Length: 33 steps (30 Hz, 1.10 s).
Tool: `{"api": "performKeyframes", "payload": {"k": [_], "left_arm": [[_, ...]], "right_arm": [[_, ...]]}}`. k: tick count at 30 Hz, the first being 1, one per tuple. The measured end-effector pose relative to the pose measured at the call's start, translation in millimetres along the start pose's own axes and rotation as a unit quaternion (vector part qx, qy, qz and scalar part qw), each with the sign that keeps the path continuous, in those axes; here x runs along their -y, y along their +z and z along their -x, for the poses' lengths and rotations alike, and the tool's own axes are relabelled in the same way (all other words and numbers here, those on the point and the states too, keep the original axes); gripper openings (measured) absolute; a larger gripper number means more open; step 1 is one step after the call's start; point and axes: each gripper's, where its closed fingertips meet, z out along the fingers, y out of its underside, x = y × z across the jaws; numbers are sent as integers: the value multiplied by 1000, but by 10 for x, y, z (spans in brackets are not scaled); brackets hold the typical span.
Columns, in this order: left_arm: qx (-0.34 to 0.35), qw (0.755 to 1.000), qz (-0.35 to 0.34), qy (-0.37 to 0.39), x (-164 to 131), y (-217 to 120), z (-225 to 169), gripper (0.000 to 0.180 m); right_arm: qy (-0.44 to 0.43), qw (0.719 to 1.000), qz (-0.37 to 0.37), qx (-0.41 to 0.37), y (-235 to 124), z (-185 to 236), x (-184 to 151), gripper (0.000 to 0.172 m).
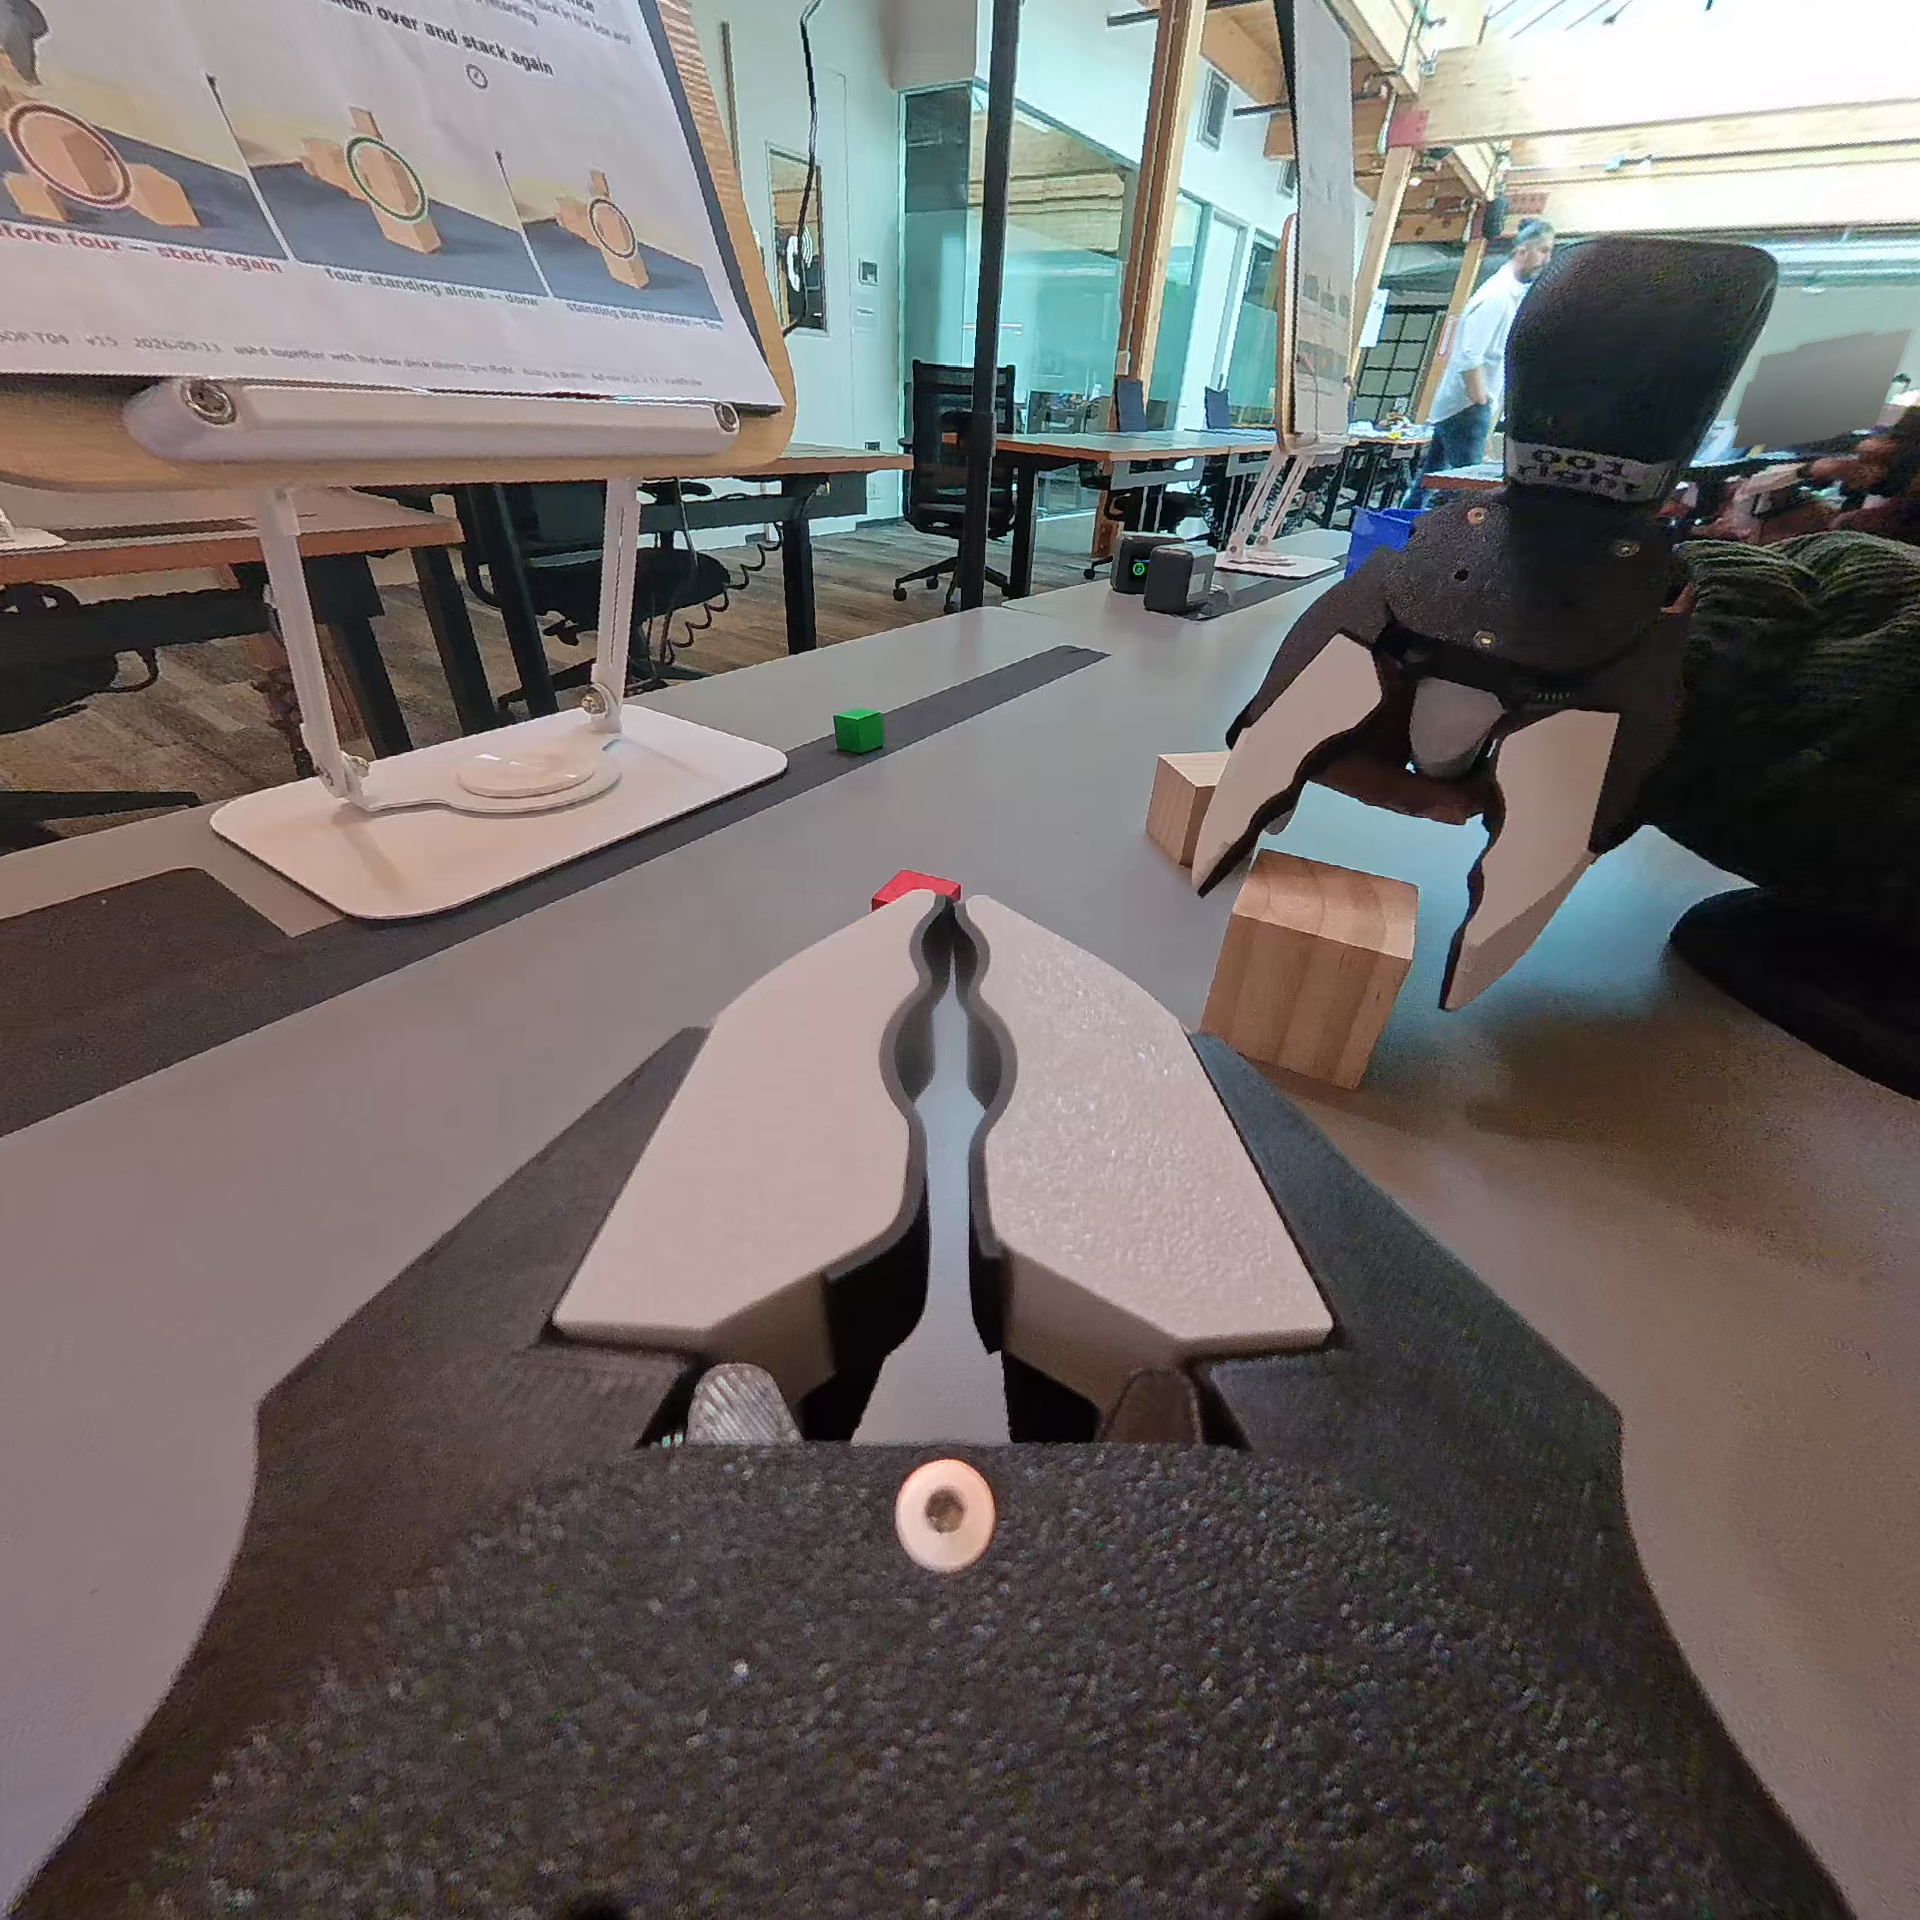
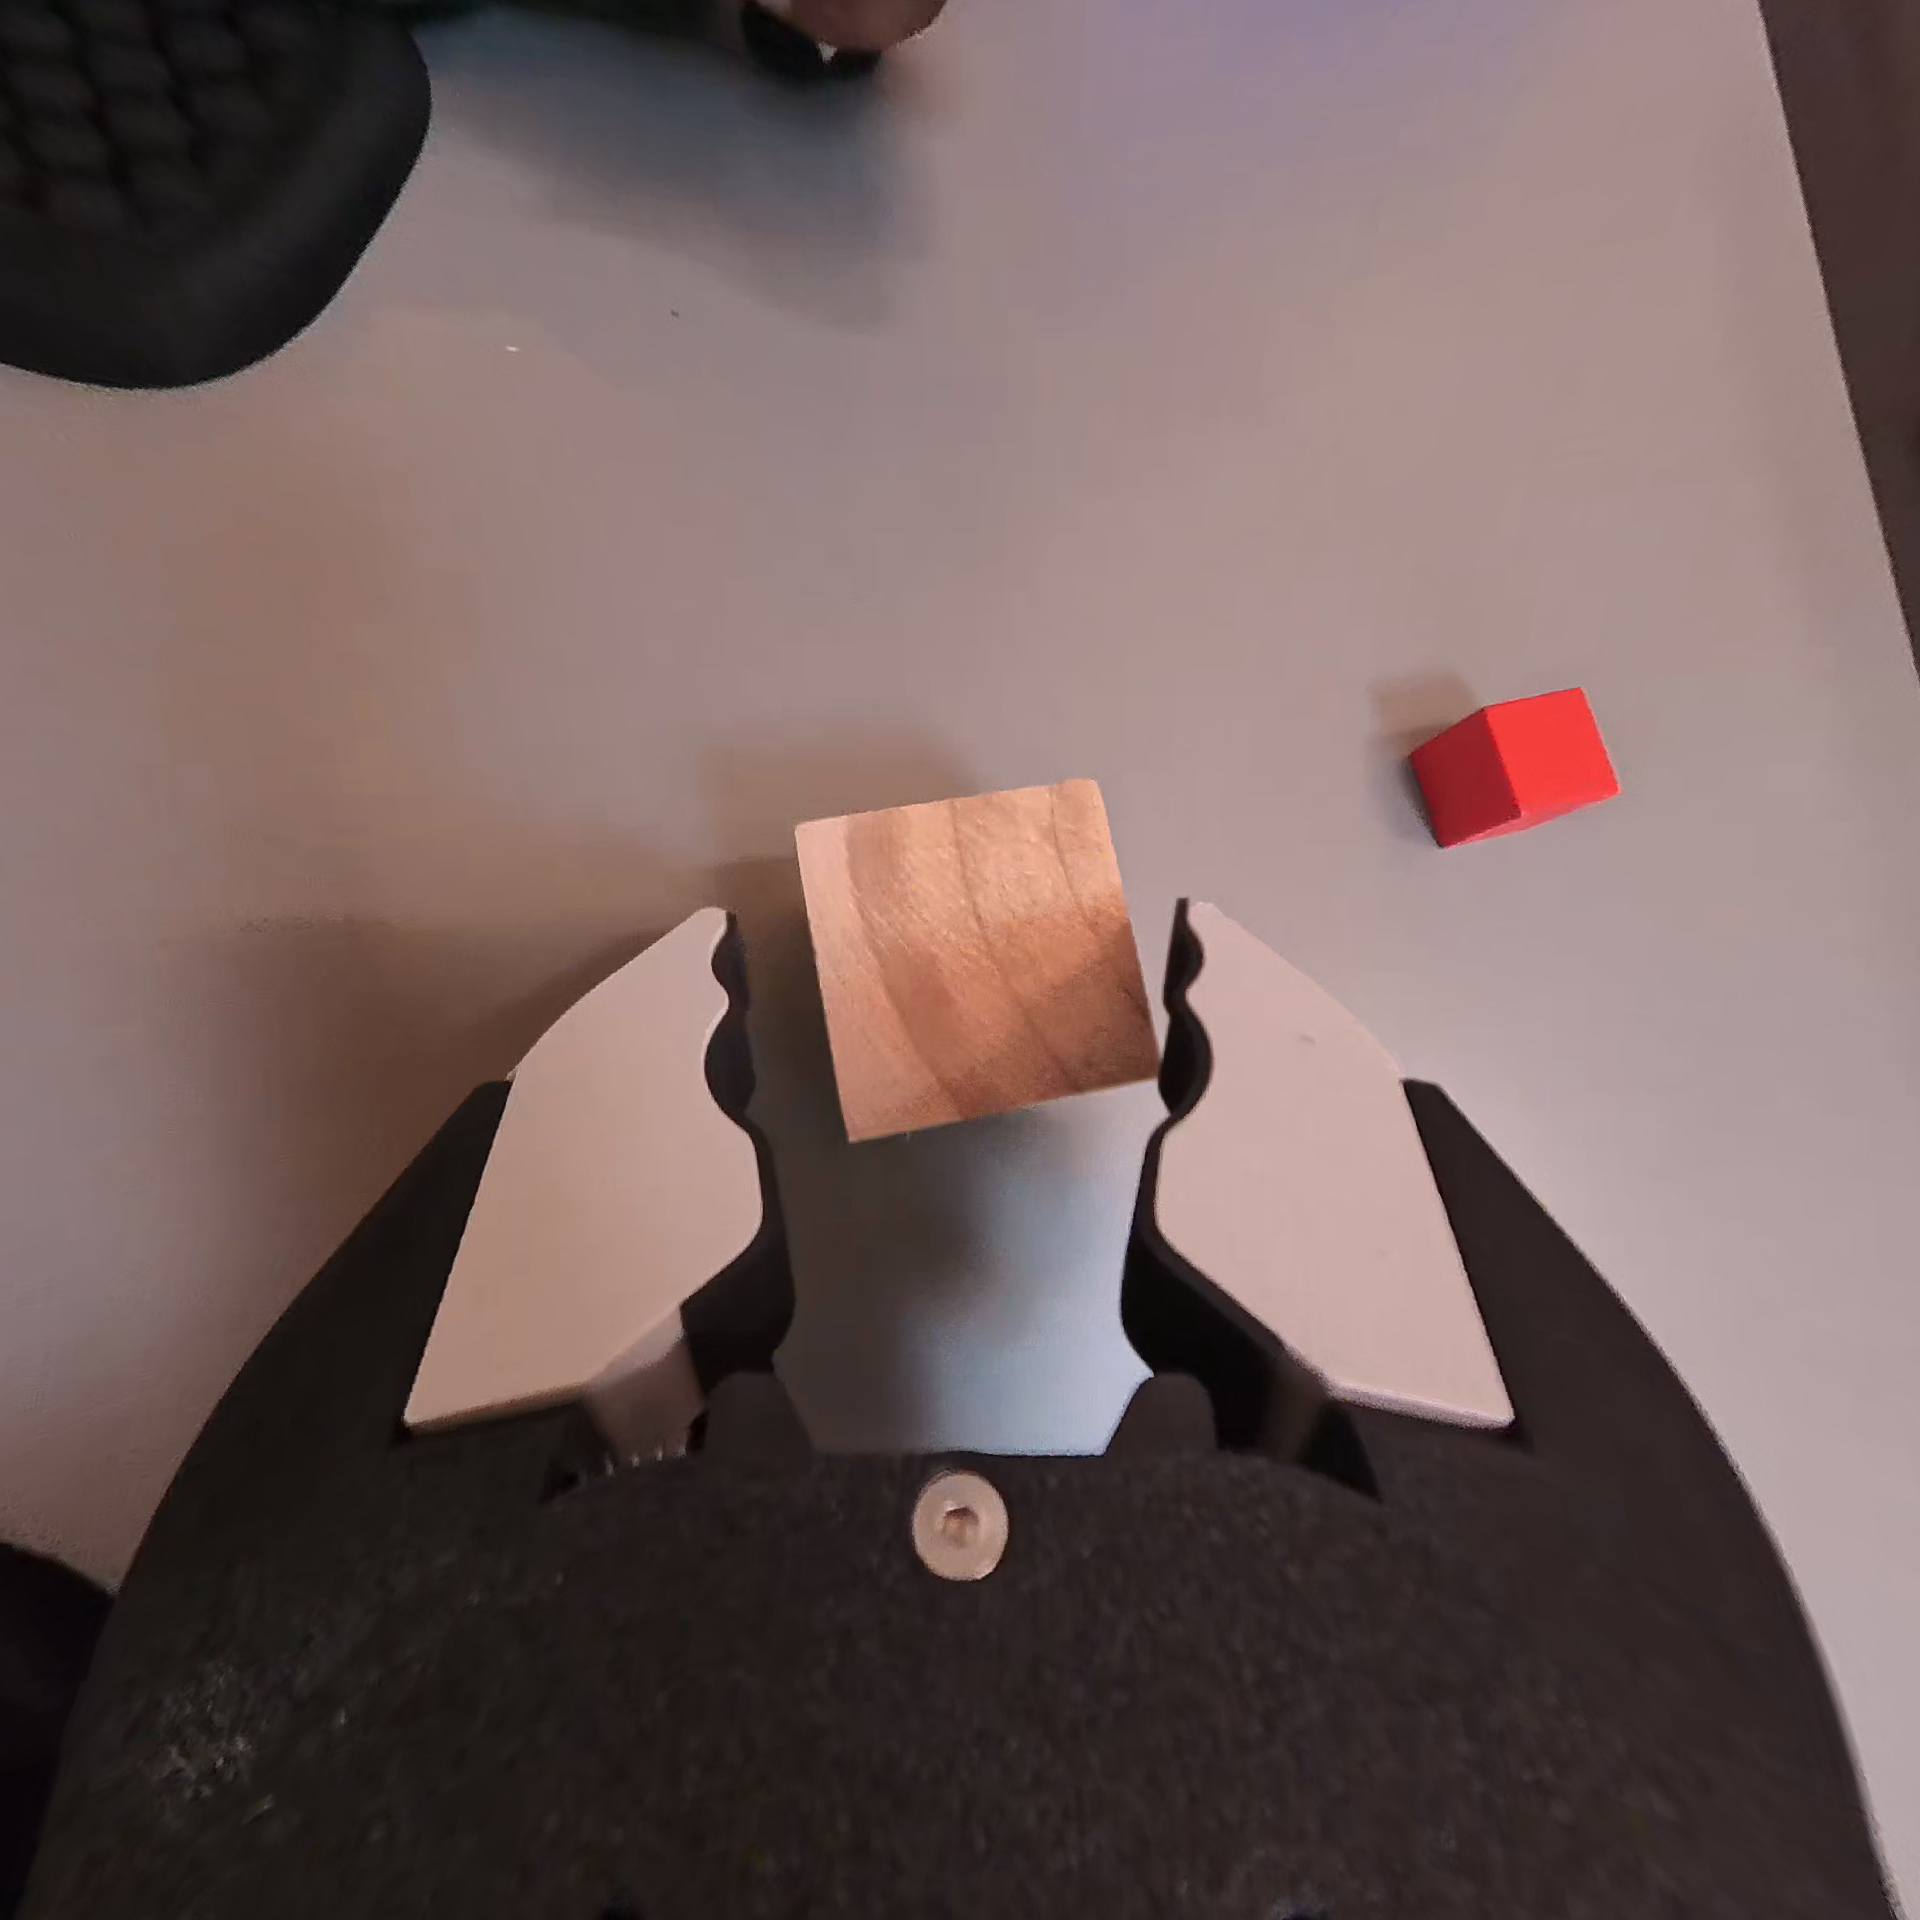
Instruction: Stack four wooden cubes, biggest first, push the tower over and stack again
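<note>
Fingers of the left gripper (image 1: 948, 906) are shut tight with nothing between them, and a small red cube (image 1: 916, 889) sits just past their tips. Right gripper (image 2: 956, 920) is open over a wooden block (image 2: 977, 956), one finger on each side, not squeezing it

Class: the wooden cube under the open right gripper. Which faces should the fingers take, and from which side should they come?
Grip the wooden cube on its two flat, parallel side faces, coming straight down from above. It rests flat on the table with clear space around it, and the right gripper is open, a gap either side. The cube sits slightly skewed, so probably twist the wrist to square the pads.
</note>
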Motion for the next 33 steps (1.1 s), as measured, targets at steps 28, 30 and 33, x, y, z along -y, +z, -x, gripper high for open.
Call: {"api": "performKeyframes", "payload": {"k": [28, 30, 33], "left_arm": [[-11, 1000, -12, 13, 24, -16, -42, 0], [-10, 1000, -11, 10, 20, -16, -32, 0], [-8, 1000, -10, 9, 18, -20, -21, 0]], "right_arm": [[53, 996, 32, -57, -1263, -630, -1613, 62], [39, 997, 38, -55, -1230, -666, -1591, 62], [48, 995, 60, -67, -1240, -716, -1583, 64]]}}
